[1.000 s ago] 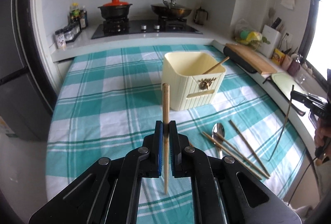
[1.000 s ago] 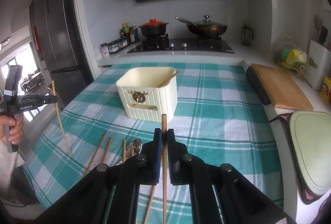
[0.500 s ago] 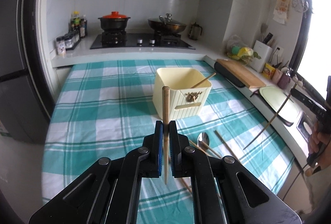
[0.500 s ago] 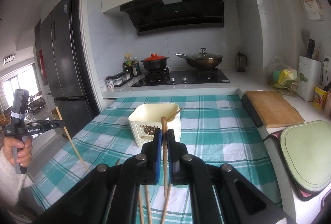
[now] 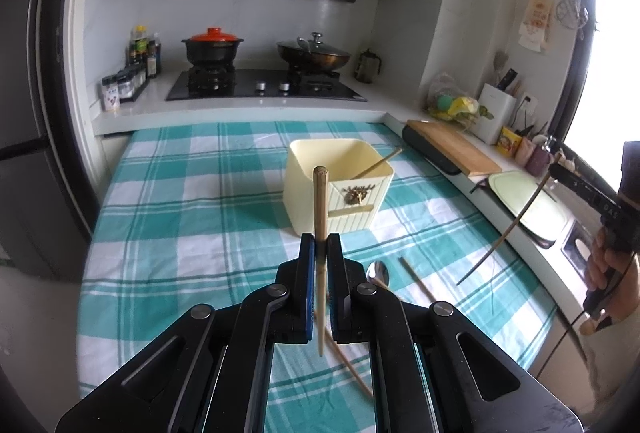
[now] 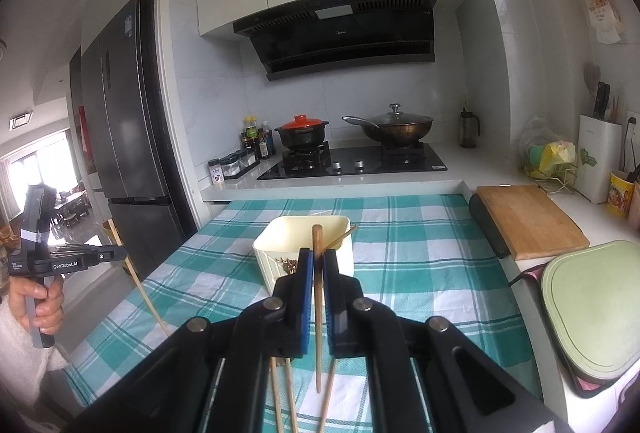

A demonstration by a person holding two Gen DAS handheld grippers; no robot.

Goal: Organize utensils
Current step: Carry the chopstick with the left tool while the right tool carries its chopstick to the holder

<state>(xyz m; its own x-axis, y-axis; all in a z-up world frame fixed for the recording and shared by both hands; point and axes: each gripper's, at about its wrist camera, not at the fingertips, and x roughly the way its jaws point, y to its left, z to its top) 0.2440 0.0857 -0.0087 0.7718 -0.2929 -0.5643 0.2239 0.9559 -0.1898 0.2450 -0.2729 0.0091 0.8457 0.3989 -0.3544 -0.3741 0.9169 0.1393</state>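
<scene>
My left gripper (image 5: 321, 245) is shut on a wooden chopstick (image 5: 320, 201) that stands upright, held above the checked table in front of the cream utensil holder (image 5: 360, 211). One chopstick (image 5: 378, 164) leans inside that holder. A spoon (image 5: 378, 270) and loose chopsticks (image 5: 418, 283) lie on the cloth below. My right gripper (image 6: 318, 259) is shut on a second upright chopstick (image 6: 317, 313), short of the holder (image 6: 264, 239). Each gripper shows in the other's view: the right gripper (image 5: 554, 169) at the far right, the left gripper (image 6: 122, 253) at the far left.
Behind the table (image 5: 168, 201) runs a counter with a hob (image 5: 264, 85), a red-lidded pot (image 5: 212, 47) and a wok (image 5: 314, 55). A wooden board (image 6: 528, 221) and a green board (image 6: 592, 309) lie to the right. A dark fridge (image 6: 128, 121) stands to the left.
Both grippers have risen with their chopsticks and tipped upward. More of the wall and hood shows, and the holder sits lower and smaller in both views.
</scene>
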